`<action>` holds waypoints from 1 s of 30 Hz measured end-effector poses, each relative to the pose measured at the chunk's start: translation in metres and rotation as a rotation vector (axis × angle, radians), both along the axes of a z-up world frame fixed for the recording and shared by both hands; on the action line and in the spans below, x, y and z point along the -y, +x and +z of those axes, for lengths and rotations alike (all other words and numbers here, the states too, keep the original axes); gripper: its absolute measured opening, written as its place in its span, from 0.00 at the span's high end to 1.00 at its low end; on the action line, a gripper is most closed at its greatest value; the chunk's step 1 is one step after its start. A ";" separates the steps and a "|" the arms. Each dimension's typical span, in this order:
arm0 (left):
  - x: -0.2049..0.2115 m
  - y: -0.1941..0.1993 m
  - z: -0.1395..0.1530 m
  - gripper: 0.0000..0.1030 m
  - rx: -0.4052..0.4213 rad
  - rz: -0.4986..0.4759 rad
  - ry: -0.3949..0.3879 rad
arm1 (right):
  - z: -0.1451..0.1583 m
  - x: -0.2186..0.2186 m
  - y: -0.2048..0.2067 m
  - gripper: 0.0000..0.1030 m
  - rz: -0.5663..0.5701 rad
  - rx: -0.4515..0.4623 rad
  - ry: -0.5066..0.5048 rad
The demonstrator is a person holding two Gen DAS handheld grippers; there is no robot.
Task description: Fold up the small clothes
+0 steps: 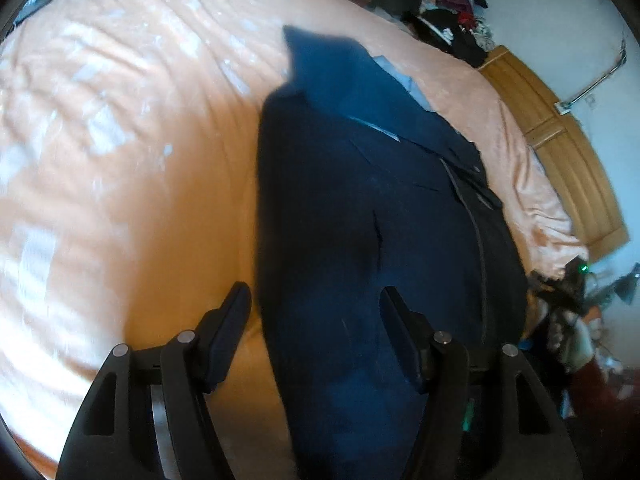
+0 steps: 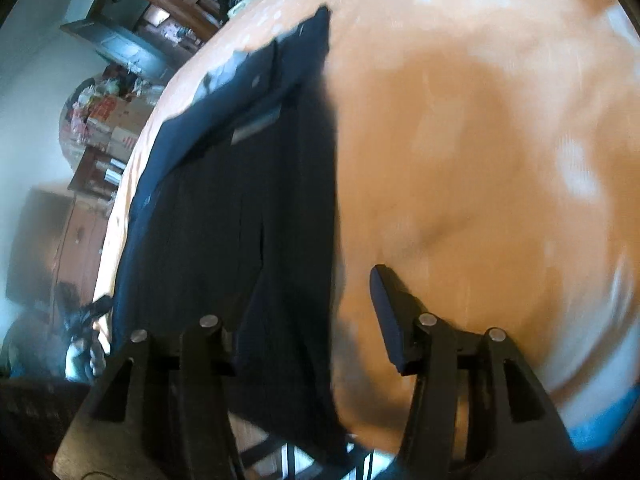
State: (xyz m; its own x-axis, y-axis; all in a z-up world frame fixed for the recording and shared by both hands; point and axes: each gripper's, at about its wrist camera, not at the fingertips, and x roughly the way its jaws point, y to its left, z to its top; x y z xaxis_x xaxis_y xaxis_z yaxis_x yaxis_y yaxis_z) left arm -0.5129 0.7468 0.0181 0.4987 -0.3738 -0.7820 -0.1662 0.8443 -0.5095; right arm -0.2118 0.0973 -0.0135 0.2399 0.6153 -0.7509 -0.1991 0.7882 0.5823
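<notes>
Both claws sit low in frame, left gripper (image 1: 316, 300) and right gripper (image 2: 304, 300) spread wide, gripping nothing. I've got the navy garment (image 1: 360, 220) lying long across frame centre on the orange bedspread (image 1: 120, 160). Looks soft, limp, light; I'd pinch its near edge corners. Open bedding either side.
</notes>
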 end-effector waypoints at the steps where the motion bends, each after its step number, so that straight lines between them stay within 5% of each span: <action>1: -0.001 -0.006 0.000 0.34 0.004 -0.002 -0.009 | -0.001 -0.002 -0.006 0.49 0.013 -0.005 0.000; 14: 0.024 -0.016 -0.001 0.35 0.026 -0.080 -0.040 | -0.001 -0.038 -0.022 0.40 0.146 0.005 -0.001; 20: 0.018 -0.017 -0.006 0.48 0.019 -0.063 -0.050 | -0.003 -0.041 -0.021 0.40 0.160 0.009 -0.014; 26: 0.017 -0.016 -0.005 0.48 0.014 -0.057 -0.054 | 0.000 -0.040 -0.027 0.35 0.177 0.014 -0.008; 30: 0.024 -0.010 -0.009 0.48 -0.009 -0.093 0.000 | -0.005 -0.043 -0.027 0.35 0.190 0.007 -0.011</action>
